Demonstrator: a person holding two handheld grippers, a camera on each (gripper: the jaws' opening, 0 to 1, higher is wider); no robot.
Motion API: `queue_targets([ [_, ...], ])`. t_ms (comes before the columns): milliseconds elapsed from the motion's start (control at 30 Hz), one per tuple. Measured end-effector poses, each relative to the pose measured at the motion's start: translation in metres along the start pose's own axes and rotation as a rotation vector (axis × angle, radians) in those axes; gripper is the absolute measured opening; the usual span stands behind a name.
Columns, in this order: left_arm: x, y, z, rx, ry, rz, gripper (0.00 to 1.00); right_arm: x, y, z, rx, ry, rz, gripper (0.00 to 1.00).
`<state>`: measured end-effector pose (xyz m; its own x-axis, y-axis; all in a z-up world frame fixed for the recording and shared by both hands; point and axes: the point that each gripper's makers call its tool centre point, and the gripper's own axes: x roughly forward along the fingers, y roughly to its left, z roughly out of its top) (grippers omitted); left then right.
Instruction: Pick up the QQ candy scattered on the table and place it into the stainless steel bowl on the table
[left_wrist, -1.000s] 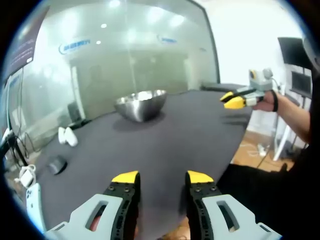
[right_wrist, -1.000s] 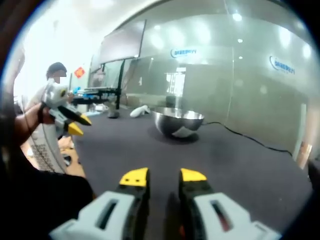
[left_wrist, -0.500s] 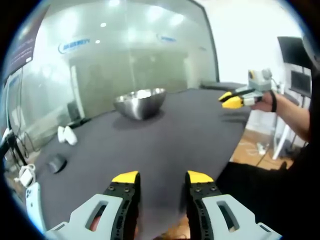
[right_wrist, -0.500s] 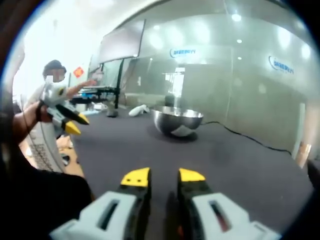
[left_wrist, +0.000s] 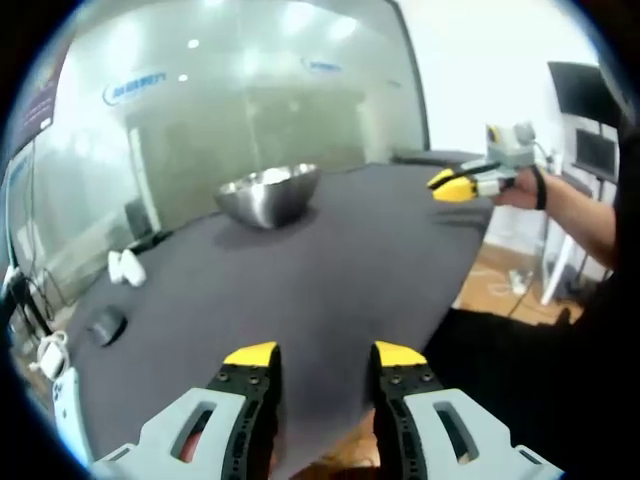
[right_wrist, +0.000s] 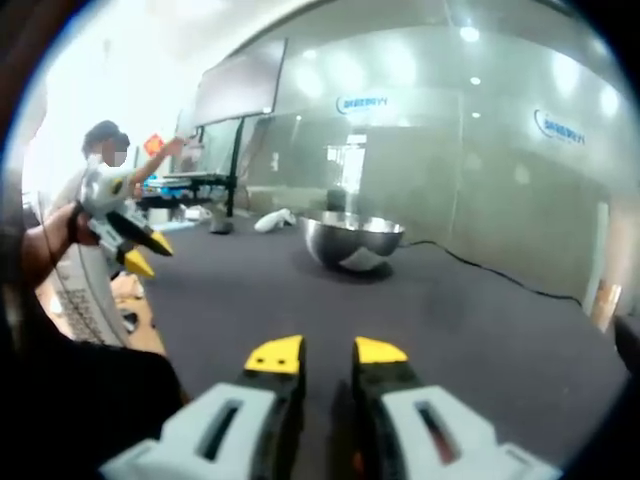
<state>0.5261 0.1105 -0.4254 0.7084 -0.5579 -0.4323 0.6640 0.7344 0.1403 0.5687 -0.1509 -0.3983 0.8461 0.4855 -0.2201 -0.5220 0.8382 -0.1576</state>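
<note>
Nearest, in the left gripper view, the left gripper (left_wrist: 324, 354) shows two yellow-tipped fingers (left_wrist: 250, 354) spread apart with nothing between them; released. They hover over the near edge of a dark grey surface (left_wrist: 330, 270).

Same arrangement in the right gripper view: right gripper (right_wrist: 326, 352), yellow tips a narrow gap apart, nothing held. Whether the fingers are fully released or partly drawn in, cannot tell for sure; they look open.

Mid-distance, left gripper view: a small dark object (left_wrist: 104, 325), perhaps a mouse, lies on the surface toward the left, with white items (left_wrist: 125, 268) beyond it. At the right edge of the surface the right gripper (left_wrist: 462, 184) is held in a person's hand (left_wrist: 520, 192), yellow tips close together, above the surface.

Right gripper view, mid-left: the left gripper (right_wrist: 138, 252) held in a hand (right_wrist: 55, 235), tips pointing down toward the surface edge.

Farther: stainless steel bowl (left_wrist: 268, 193) sits upright on the surface, well apart from both grippers; pale contents show at its rim, too blurred to name. It also appears in the right gripper view (right_wrist: 352, 240), with a dark cable (right_wrist: 490, 275) trailing off to its right. No QQ candy can be made out on the surface itself.

Farthest: glass wall (left_wrist: 250, 110) with blue logos; a person (right_wrist: 110, 145) at desks behind.
</note>
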Motion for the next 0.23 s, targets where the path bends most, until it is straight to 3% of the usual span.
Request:
queue_targets([
  [233, -0.0009, 0.0011, 0.0027, -0.004, -0.007, 0.006, 0.38, 0.0012, -0.0009, 0.0002, -0.005, 0.005, 0.000, 0.19],
])
